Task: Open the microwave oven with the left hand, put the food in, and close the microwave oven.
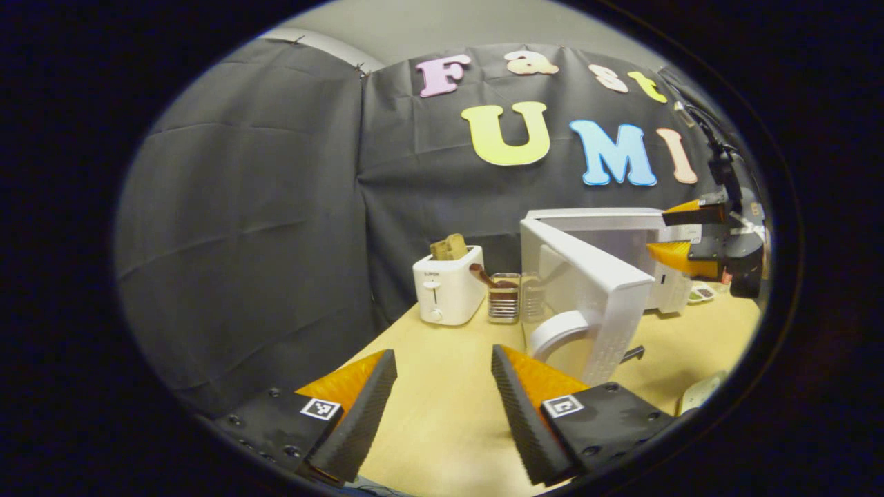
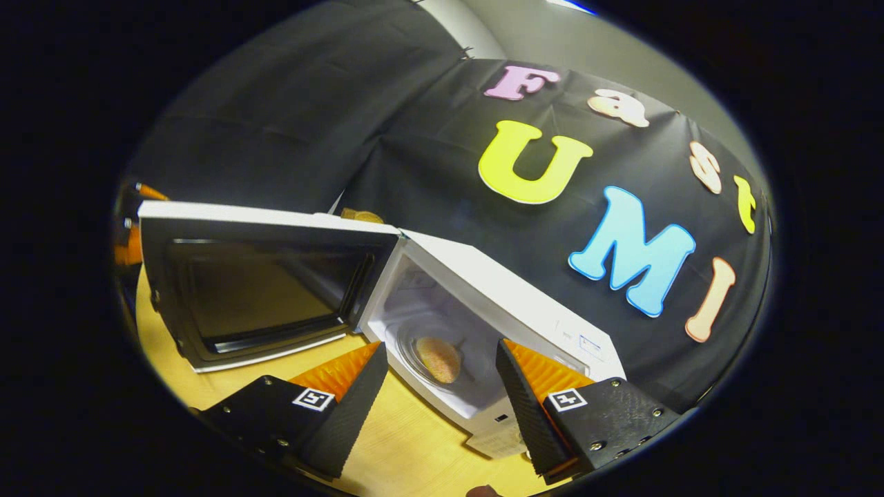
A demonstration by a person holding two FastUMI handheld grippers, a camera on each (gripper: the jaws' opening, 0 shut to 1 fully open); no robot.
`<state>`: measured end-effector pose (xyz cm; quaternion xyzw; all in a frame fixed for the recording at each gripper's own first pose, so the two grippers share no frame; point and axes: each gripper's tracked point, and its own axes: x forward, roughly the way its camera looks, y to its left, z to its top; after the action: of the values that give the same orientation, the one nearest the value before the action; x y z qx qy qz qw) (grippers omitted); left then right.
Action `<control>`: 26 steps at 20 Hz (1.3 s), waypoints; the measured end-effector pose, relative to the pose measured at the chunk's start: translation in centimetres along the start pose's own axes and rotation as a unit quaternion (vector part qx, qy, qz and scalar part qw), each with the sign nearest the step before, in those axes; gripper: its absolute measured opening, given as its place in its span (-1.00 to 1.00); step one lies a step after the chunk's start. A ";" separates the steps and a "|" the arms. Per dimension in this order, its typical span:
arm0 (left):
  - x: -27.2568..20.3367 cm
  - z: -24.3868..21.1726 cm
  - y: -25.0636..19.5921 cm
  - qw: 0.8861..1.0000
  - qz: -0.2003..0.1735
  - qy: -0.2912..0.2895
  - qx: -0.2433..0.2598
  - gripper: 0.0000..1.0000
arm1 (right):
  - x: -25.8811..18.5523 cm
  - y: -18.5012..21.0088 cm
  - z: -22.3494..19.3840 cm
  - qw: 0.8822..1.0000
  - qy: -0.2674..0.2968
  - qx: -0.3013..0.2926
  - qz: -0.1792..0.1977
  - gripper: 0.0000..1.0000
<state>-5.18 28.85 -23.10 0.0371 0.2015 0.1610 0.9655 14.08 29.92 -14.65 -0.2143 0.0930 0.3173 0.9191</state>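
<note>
We have the microwave (image 2: 483, 290) open, its door (image 2: 255, 290) swung wide. The food (image 2: 438, 359) lies inside on the turntable. Our right gripper (image 2: 438, 400) is spread wide and empty just outside the cavity. Our left gripper (image 1: 442, 407) is also wide and empty, above the worktop (image 1: 442, 386) near the door's outer face (image 1: 594, 304). We judge that closing remains: the left gripper must push the door shut once the right is clear.

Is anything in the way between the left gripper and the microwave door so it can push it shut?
Nothing visible is. In the left gripper view the open left gripper has only bare table between it and the swung-open door. The toaster stands off to the side. The food is already inside the microwave.
</note>
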 end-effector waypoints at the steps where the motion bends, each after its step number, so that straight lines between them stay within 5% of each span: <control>1: -0.1 0.1 -0.5 1.000 -0.004 0.001 -0.003 0.62 | -1.1 -0.6 0.2 1.000 -0.003 0.009 -0.004 0.93; 9: -0.8 1.4 -6.3 0.999 -0.048 -0.010 0.002 -0.95 | -6.0 -5.0 -1.2 0.999 0.002 0.032 -0.037 0.92; 17: -0.7 2.8 -13.4 0.993 -0.119 -0.016 0.010 -0.85 | -8.9 -8.1 -2.7 0.994 0.013 0.092 -0.063 0.93; 26: 1.0 4.4 -21.0 0.980 -0.199 -0.021 0.018 -0.85 | -12.5 -10.7 -3.6 0.993 0.019 0.063 -0.099 0.93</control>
<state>3.71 9.26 -22.30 0.0166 0.1874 -0.0388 0.9814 10.90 13.90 -10.47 -0.1698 0.1082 0.2140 0.9559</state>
